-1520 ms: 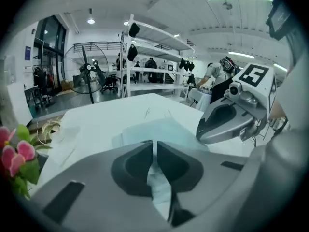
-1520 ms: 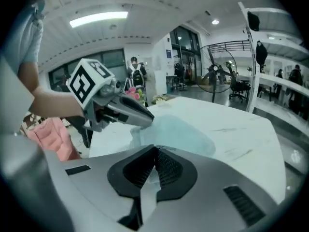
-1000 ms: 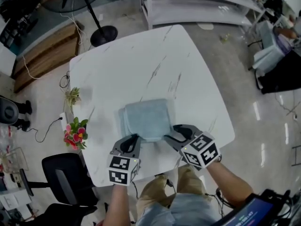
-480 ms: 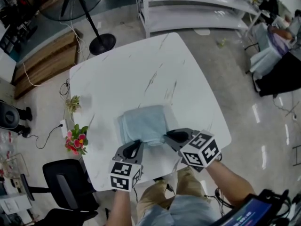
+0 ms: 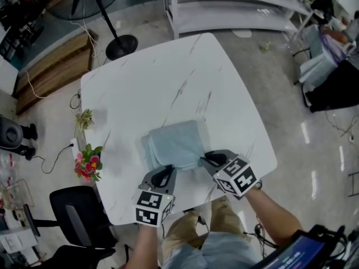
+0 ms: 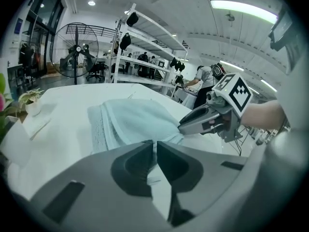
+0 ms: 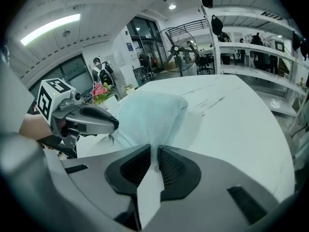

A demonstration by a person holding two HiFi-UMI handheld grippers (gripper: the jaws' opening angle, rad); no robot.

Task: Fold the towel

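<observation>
Towel [image 5: 175, 144] on white marble-look table [image 5: 146, 83], toward 6 o'clock from table centre in the head view, close to the near edge.

Left gripper [image 5: 166, 171] at towel's 7 o'clock corner. Jaws almost together, thin strip of towel corner nipped between the pads; seen clearly in left gripper view, with fabric [image 6: 130, 120] running straight into the gripper [image 6: 155, 143].

Right gripper [image 5: 206, 158] at towel's 5 o'clock corner. Jaws just closed in from wide, then eased open a hair. Cloth between the ribbed pads, pinched, not loose. In right gripper view, towel [image 7: 149, 112] tented up into the gripper [image 7: 155, 149].

Each gripper visible from the other's camera: right gripper [image 6: 181, 127] at 3 o'clock of the towel, left gripper [image 7: 115, 124] at 9 o'clock. Both tips touching cloth at the near edge, rest of towel stretching to 12 o'clock from both.

Towel look: pale blue-green terry, already folded into a compact rectangle. Several layers, stacked edges showing as bands along the 9 o'clock side. Top face smooth, slightly domed. Near edge lifted off the table at the two pinched corners, far edge flat.

Pink flowers [image 5: 88, 162] at 9 o'clock of towel, off the table, well apart.
</observation>
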